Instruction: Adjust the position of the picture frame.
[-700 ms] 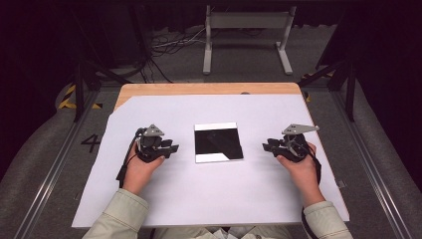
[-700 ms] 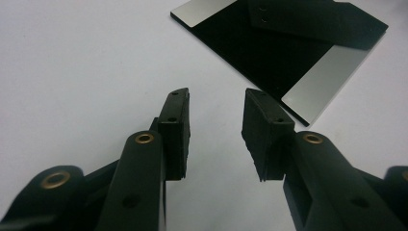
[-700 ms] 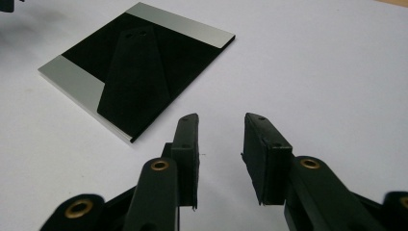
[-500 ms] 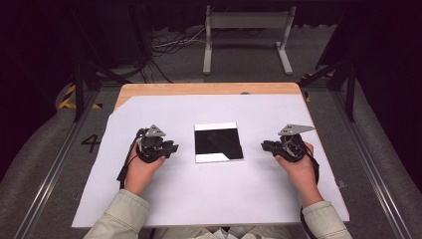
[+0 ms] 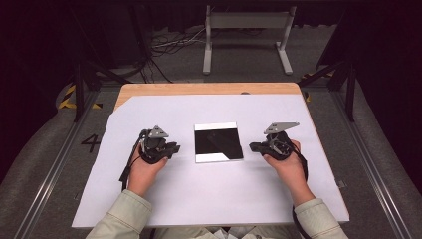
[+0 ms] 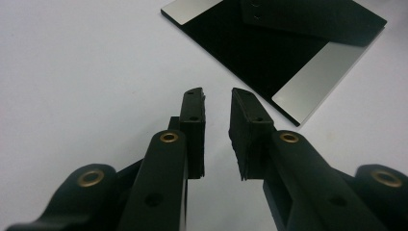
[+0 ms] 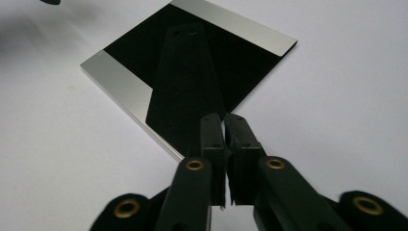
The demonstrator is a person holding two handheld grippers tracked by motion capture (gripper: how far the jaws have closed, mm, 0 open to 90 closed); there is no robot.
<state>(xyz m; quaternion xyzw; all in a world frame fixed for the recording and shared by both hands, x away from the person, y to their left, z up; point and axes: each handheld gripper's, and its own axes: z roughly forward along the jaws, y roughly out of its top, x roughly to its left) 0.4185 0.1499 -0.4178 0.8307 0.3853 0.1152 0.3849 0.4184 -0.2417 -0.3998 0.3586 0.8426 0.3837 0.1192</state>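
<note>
Here the flat square plate with a glossy black middle and silvery bands along two opposite edges lies on the white sheet covering the table, between the two grippers and touching neither.

The left hand-held gripper rests on the sheet just to the plate's left, its tips pointing toward the plate. In the left gripper view its jaws stand a little apart with a clear gap between the pads and nothing in it; the plate lies ahead of the tips and off to their right, its nearest corner close to the right-hand jaw.

The right hand-held gripper sits just to the plate's right, tips near the plate's edge. In the right gripper view its jaws are almost together, only a thin slit left between the pads, holding nothing; the plate lies straight ahead, its near corner just before the tips, and the gripper's dark reflection shows in the black surface.
</note>
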